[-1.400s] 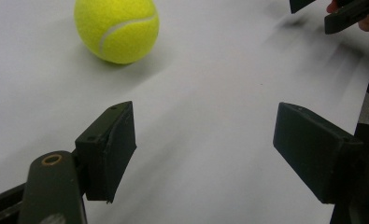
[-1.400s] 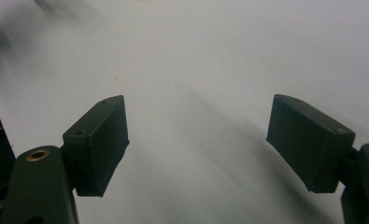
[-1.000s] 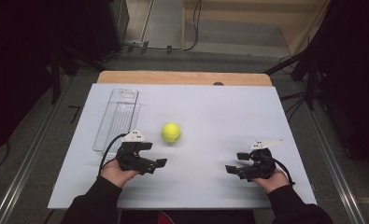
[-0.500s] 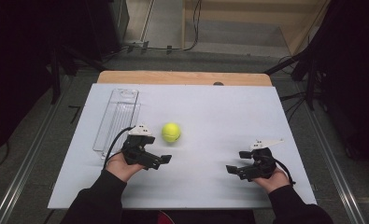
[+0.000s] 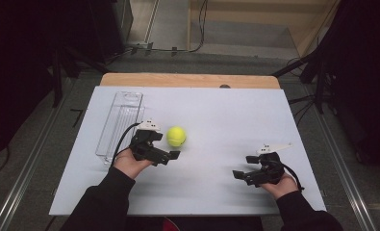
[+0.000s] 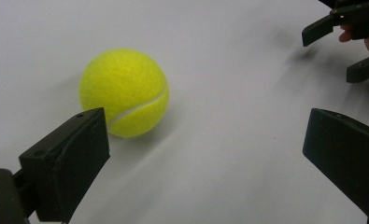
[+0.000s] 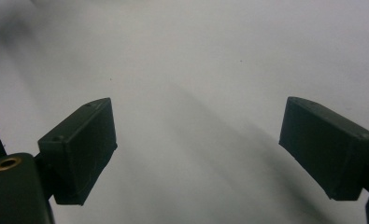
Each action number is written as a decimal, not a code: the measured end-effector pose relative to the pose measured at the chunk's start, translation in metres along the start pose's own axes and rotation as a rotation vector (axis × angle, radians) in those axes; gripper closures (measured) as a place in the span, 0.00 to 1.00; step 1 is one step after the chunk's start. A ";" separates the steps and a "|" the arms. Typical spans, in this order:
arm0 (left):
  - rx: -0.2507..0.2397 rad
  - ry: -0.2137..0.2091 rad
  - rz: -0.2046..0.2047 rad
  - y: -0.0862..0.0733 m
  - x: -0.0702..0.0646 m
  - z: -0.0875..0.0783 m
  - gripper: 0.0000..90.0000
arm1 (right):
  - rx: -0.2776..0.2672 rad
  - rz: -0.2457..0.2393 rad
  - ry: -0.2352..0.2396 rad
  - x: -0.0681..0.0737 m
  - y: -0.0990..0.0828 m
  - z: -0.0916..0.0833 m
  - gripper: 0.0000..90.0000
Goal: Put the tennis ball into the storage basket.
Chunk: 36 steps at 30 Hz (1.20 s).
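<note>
Across the bench (image 5: 216, 115), a white sheet covers the work surface, with a strip of bare wood at the far edge. Order of inspection runs from the largest item down.

Clear tray (image 5: 120, 122): a long transparent plastic container lies along the left side of the sheet, and as far as I can tell it holds nothing.

My left gripper (image 5: 171, 157): it sits near the tray's near end, pointing toward the middle of the sheet. Its jaws have just been opening and now stand wide apart with nothing between them. In the left gripper view the tennis ball (image 6: 124, 92) lies just beyond the left jaw, off to that side of the gap rather than inside it.

My right gripper (image 5: 240, 175): it rests low over the sheet at the right, well apart from the ball. The right gripper view shows its jaws spread wide over bare white surface, holding nothing.

Tennis ball (image 5: 176, 136): yellow, resting on the sheet just beside my left gripper and to the right of the tray, touching neither.

Progress, by my judgement: the work is at the approach stage. Nothing is grasped and nothing is placed. Remaining: bring the left jaws round the ball, close on it, lift it, and carry it, most likely to the tray.
</note>
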<state>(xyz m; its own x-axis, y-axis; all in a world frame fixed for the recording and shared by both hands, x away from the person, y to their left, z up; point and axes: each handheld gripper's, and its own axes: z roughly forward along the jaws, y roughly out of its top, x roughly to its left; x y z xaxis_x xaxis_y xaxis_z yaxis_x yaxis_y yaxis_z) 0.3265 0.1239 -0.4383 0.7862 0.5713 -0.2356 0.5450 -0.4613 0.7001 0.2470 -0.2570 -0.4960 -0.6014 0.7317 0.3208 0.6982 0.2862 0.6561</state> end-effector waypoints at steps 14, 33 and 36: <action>0.012 0.031 -0.013 0.017 0.014 0.008 0.01 | 0.002 -0.006 0.006 0.000 0.000 0.000 0.10; 0.008 0.068 -0.009 0.039 0.027 0.024 0.03 | -0.001 -0.017 0.005 0.001 0.000 0.001 0.10; 0.012 0.075 -0.010 0.041 0.030 0.028 0.03 | -0.001 -0.017 0.004 0.002 0.000 0.001 0.10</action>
<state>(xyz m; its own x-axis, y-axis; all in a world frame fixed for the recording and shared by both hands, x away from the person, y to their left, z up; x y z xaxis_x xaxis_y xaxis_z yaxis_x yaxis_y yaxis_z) 0.3806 0.1027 -0.4353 0.7569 0.6249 -0.1915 0.5567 -0.4630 0.6897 0.2465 -0.2554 -0.4957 -0.6150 0.7240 0.3124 0.6875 0.2984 0.6620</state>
